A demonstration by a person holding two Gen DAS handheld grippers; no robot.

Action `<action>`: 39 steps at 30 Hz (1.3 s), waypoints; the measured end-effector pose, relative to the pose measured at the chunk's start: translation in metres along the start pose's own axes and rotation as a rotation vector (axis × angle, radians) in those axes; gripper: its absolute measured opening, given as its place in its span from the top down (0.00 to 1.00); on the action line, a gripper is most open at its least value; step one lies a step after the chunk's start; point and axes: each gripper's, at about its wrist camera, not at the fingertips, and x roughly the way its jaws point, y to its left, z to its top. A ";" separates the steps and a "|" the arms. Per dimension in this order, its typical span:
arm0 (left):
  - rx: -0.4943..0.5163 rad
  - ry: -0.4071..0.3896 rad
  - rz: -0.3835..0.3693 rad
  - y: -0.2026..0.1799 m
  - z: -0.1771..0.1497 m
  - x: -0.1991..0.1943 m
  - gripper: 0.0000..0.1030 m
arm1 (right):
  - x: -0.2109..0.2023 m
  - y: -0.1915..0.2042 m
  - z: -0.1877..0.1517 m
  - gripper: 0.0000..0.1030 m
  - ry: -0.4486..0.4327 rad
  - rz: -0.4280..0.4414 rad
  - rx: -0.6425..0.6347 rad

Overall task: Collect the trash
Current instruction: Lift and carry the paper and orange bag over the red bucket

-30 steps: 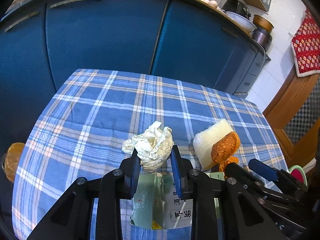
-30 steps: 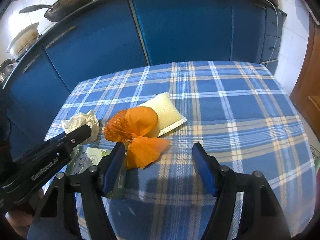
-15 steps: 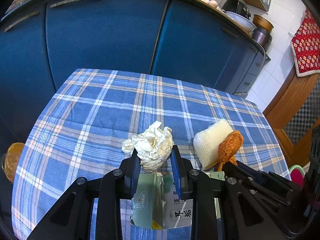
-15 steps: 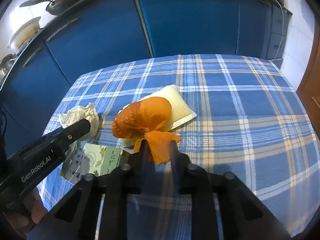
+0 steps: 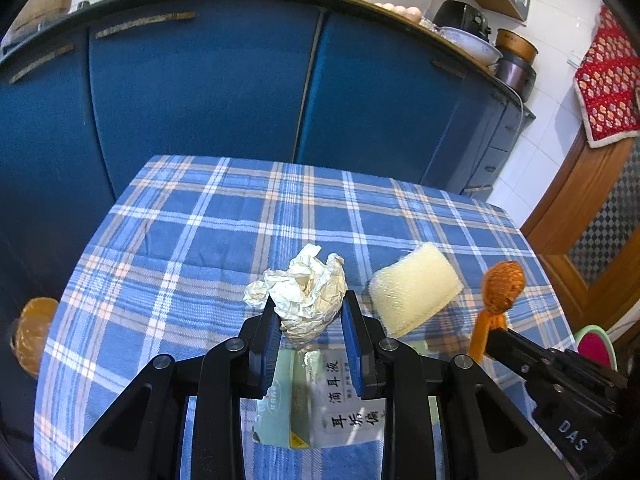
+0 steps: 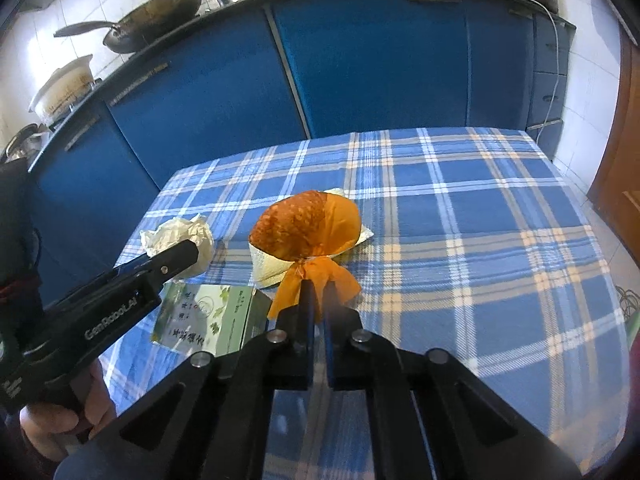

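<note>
Left gripper [image 5: 308, 308] clamped on crumpled paper [image 5: 306, 298] over a box [image 5: 320, 404]; right gripper [image 6: 316, 294] pinching orange bag [image 6: 308, 226] by its knot above checked surface [image 6: 480, 220].

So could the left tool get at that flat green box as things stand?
Probably not yet. The left tool is shut on the crumpled paper, so its jaws are occupied. The green box lies flat on the tablecloth right beneath it, otherwise unobstructed.

A kitchen with blue cupboards

A big wok [image 6: 154, 14] and a white pot [image 6: 64, 90] sit up on the counter. A blue checked cloth [image 5: 224, 232] covers the surface. A red cloth [image 5: 608, 80] hangs on the wall.
</note>
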 end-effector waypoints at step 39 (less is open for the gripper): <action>0.152 -0.055 -0.149 -0.112 -0.027 -0.084 0.72 | -0.142 -0.079 -0.049 0.94 -0.165 -0.068 0.134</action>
